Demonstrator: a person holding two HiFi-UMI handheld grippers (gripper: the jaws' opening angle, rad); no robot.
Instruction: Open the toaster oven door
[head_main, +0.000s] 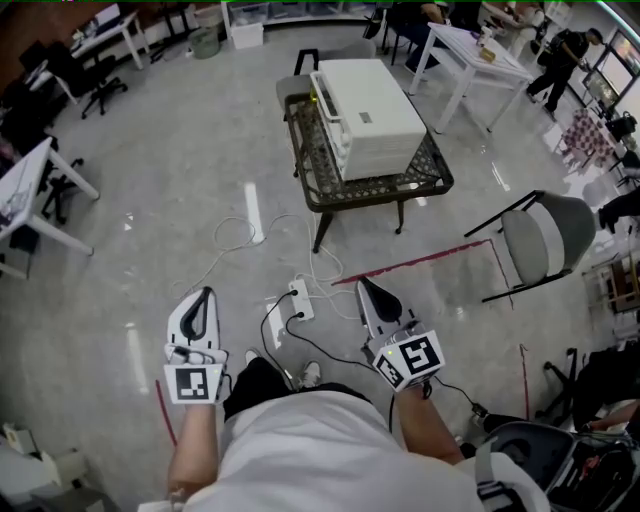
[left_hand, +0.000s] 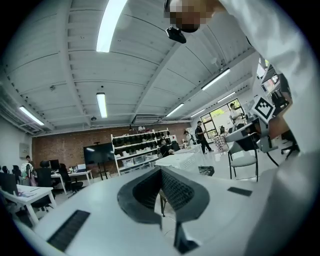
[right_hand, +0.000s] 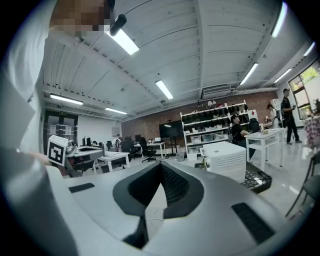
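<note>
On the dark low surface (head_main: 335, 196), well apart from both grippers, sits the toaster oven (head_main: 368, 115): a white box with rounded corners and a smooth, matte top. It fills most of the surface, leaving bare strips along the near and left edges. Its left face is stepped in horizontal bands, with a small yellow-green spot at the far end (whether that face is the door cannot be told from here). No panel hangs open. The right gripper view shows rows of narrow vent slots on the toaster oven's (right_hand: 226, 160) side.

The surface has an open lattice top, a thick rounded rim and thin dark legs, and stands on a glossy pale grey floor (head_main: 170, 190).

The left gripper (head_main: 206, 293) and right gripper (head_main: 364, 284) are held low by the person's body, above the floor. Each is white plastic with black ribbed pads and a cube of square markers at the back. Looking along the left gripper (left_hand: 161, 169), the jaws meet at their tips with nothing between them; the right gripper (right_hand: 161, 165) is closed the same way and empty.

A white power strip (head_main: 299, 300) with looping cables lies on the floor between the grippers and the surface, beside a red tape line (head_main: 415, 263).
</note>
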